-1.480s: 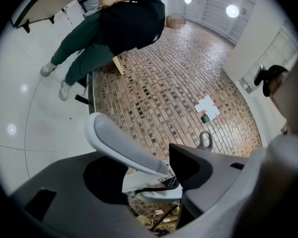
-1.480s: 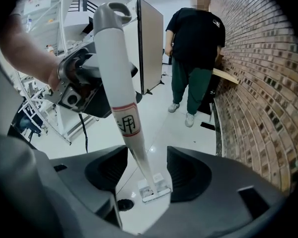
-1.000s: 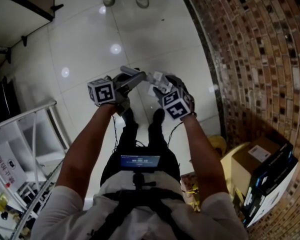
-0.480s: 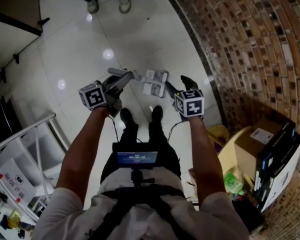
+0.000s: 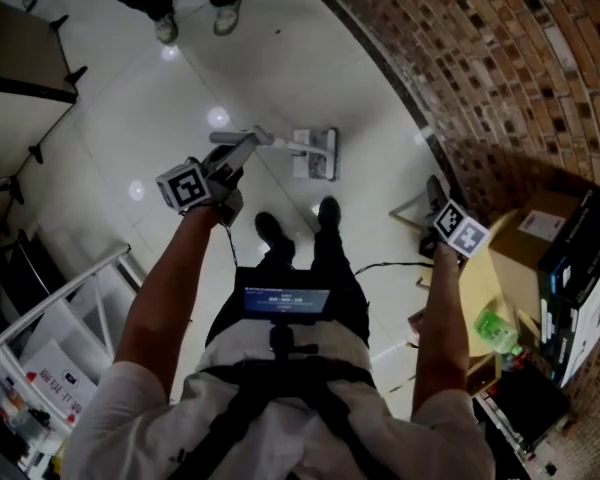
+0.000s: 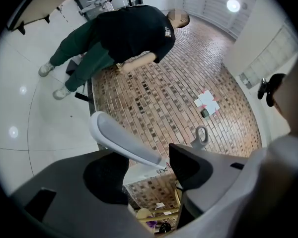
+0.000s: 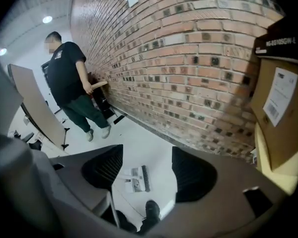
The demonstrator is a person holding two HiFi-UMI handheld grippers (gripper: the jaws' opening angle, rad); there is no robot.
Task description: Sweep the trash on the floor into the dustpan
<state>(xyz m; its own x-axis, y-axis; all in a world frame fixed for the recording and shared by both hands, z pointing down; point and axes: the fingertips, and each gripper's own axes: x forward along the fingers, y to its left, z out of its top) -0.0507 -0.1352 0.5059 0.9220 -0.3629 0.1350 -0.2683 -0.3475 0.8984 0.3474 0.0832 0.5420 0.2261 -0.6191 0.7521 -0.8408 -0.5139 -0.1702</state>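
Observation:
My left gripper [image 5: 230,166] is shut on the grey handle [image 5: 238,144] of a long-handled broom-and-dustpan set. Its white head [image 5: 316,155] rests on the pale tiled floor just ahead of my shoes. In the left gripper view the grey handle [image 6: 123,140] runs slantwise between the jaws. My right gripper [image 5: 421,208] is far out to the right near the brick wall, pointing down. Its jaws stand wide open with nothing between them, and through the gap of the right gripper [image 7: 144,172] I see the set's head [image 7: 138,178] on the floor. No trash is clearly visible.
A brick wall [image 5: 500,58] runs along the right. At its foot are cardboard boxes [image 5: 540,238] and a yellow bin [image 5: 480,298]. A person [image 5: 195,13] stands at the top by the wall. There is a table [image 5: 20,53] at upper left and a metal rack [image 5: 50,308] at left.
My right gripper has swung away from beside the left one, out to the right toward the boxes, and rolled over. The left gripper has kept still on the handle.

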